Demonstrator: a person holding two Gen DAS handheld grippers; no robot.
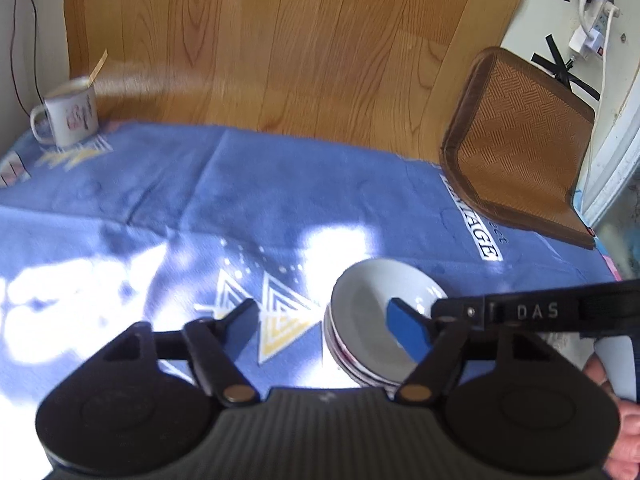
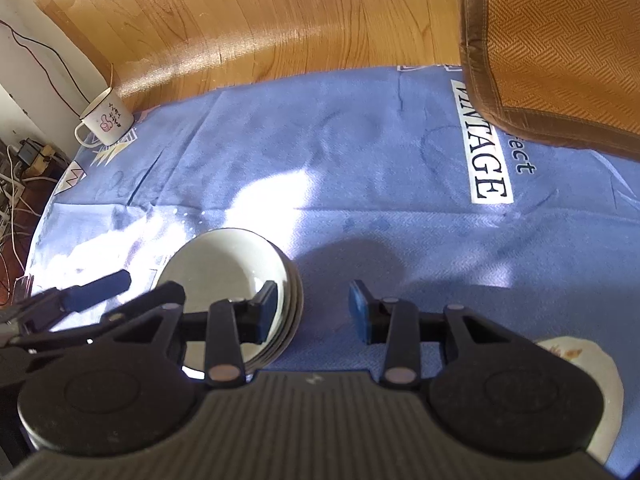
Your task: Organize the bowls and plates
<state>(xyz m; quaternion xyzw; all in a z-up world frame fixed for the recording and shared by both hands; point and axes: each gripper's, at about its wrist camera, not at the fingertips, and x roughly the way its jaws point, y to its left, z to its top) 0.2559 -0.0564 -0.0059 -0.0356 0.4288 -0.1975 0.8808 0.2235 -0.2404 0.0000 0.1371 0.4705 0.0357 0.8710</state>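
A stack of white bowls (image 1: 372, 320) sits on the blue cloth (image 1: 280, 200), at the lower right of the left wrist view; the stack (image 2: 228, 272) is also at the lower left of the right wrist view. My left gripper (image 1: 324, 320) is open and empty, its right finger over the stack. My right gripper (image 2: 314, 308) is open and empty, its left finger over the stack's right rim. A white plate (image 2: 596, 400) with an orange pattern lies at the lower right, partly hidden behind my right gripper.
A white enamel mug (image 1: 70, 114) stands at the cloth's far left corner; the mug (image 2: 106, 120) shows in both views. A brown woven mat (image 1: 520, 148) lies at the far right. Wooden floor (image 1: 280, 40) lies beyond. Cables and a power strip (image 1: 592, 28) are at the wall.
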